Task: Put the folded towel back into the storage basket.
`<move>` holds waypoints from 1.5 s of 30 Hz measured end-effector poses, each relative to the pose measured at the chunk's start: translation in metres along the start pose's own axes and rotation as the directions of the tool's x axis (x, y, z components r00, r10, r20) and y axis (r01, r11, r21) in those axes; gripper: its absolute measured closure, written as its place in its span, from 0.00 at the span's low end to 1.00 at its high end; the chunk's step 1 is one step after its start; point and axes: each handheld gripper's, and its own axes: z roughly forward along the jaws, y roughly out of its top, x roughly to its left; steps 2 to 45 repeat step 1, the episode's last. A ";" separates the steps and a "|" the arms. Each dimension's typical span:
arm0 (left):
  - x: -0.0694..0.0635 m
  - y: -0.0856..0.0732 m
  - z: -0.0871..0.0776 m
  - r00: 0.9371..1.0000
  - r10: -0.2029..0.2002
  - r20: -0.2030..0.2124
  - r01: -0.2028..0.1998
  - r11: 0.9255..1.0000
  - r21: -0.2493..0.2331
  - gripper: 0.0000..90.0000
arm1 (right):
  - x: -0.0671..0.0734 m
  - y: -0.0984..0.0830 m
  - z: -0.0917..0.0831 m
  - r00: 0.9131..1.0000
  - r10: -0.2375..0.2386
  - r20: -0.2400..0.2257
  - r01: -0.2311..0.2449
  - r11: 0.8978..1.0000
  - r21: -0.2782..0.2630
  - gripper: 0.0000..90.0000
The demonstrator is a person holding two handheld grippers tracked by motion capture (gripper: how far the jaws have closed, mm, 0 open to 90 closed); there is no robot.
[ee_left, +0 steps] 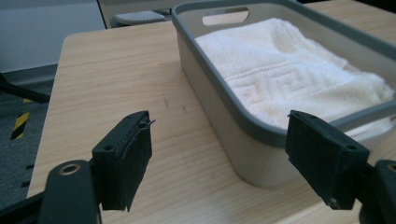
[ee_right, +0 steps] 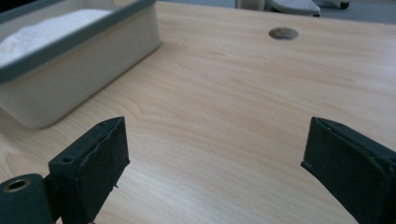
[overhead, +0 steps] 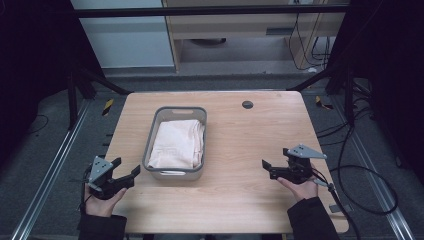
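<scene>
A grey basket stands on the wooden table, left of its middle. In it lies a folded pale towel with a woven key pattern. My left gripper sits at the front left, just beside the basket's near left corner, open with nothing between its jaws. In the left gripper view the basket and towel are close ahead of the left gripper. My right gripper is at the front right, open and empty, apart from the basket. The right gripper looks across bare wood, with the basket to its left.
A round dark grommet sits in the tabletop near the far edge, also seen as the grommet. Cables trail over the floor at the right. Dark frame legs stand at both far corners, with a cabinet beyond the table.
</scene>
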 end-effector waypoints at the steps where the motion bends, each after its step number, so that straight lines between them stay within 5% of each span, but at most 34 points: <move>1: 0.000 0.000 0.000 1.000 0.000 0.000 0.000 1.000 0.000 0.24 | -0.002 -0.004 -0.002 1.000 0.003 0.006 -0.003 1.000 0.008 0.07; 45: 0.000 0.000 0.000 1.000 0.000 0.000 0.000 1.000 0.000 0.24 | -0.002 -0.004 -0.002 1.000 0.003 0.006 -0.003 1.000 0.008 0.07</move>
